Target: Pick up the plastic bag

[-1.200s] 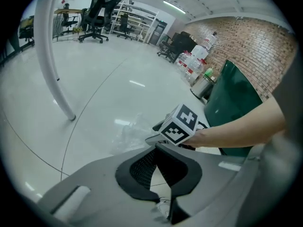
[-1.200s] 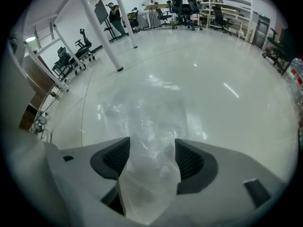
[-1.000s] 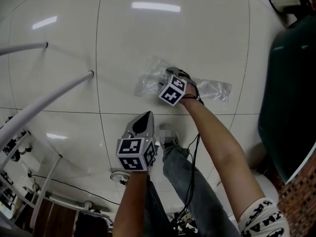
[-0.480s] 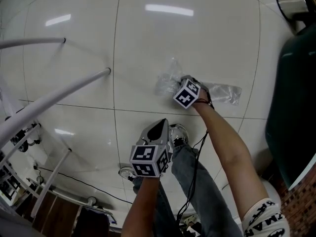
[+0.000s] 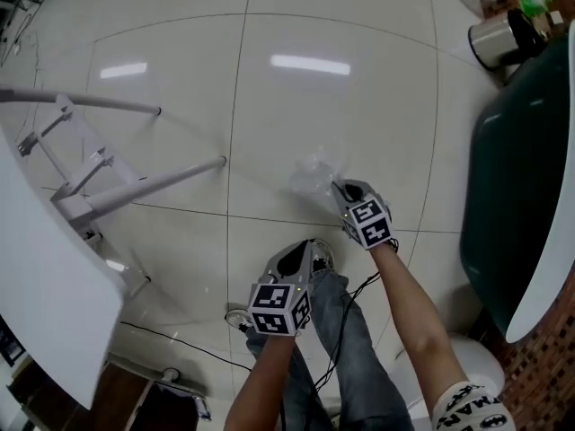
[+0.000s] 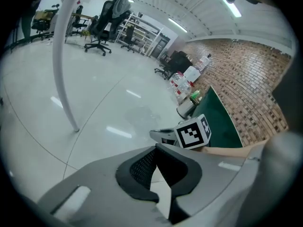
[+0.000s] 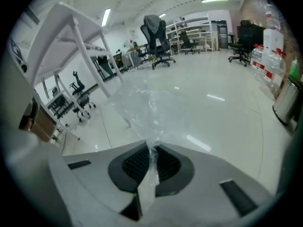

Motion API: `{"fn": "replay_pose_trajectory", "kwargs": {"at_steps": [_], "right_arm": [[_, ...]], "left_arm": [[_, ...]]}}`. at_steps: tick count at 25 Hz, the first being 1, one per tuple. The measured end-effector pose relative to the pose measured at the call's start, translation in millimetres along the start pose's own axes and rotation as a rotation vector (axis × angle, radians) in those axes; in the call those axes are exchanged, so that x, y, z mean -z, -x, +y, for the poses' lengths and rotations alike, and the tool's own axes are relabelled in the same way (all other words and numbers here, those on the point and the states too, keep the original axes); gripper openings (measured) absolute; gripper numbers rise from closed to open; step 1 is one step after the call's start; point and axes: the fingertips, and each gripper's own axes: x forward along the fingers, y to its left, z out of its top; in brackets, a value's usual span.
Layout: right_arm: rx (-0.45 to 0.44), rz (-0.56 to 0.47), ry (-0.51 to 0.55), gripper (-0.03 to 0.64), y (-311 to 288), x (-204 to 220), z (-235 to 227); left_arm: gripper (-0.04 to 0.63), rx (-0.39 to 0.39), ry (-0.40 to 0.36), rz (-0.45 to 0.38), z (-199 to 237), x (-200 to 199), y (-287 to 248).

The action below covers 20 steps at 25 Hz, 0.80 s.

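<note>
Clear plastic was what had moved: a second before, the plastic bag had lain spread flat on the pale tiled floor with the right gripper pressed down onto its middle; now it hung bunched and crumpled from that gripper's tip, up off the tiles, with no part of it seen trailing on them; the person had straightened, both arms had come up, and the floor looked much farther below than it had. In the right gripper view the jaws were closed tight on a thin twist of the film, which ran up out of the pads and fanned loosely ahead; the pinch took only a narrow fold, not the bulk of the bag. The left gripper hung lower and nearer the person's leg, well apart from the bag; its own view showed its jaws drawn together with nothing between them. To my eye the pick-up was as good as done; the one worry was that so slim a hold on slippery film might let it slide free.
</note>
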Motion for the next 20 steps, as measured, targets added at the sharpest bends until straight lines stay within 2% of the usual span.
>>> {"fn": "replay_pose_trajectory", "kwargs": {"at_steps": [3, 6, 12, 15, 20], "right_arm": [[-0.028, -0.124, -0.027, 0.005, 75, -56, 28], [-0.072, -0.27, -0.016, 0.005, 146, -133, 50], [-0.139, -0.459, 0.053, 0.005, 282, -253, 124], [-0.171, -0.523, 0.071, 0.005, 331, -296, 163], [-0.256, -0.602, 0.175, 0.005, 394, -371, 229]], "left_arm": [[0.0, 0.005, -0.046, -0.054, -36, -39, 52], [0.0, 0.0, -0.093, -0.149, -64, -93, 98], [0.0, -0.002, -0.088, -0.334, -109, -175, 222], [0.0, -0.055, -0.084, -0.414, -108, -200, 286], [0.0, -0.193, -0.07, -0.567, -87, -231, 385]]}}
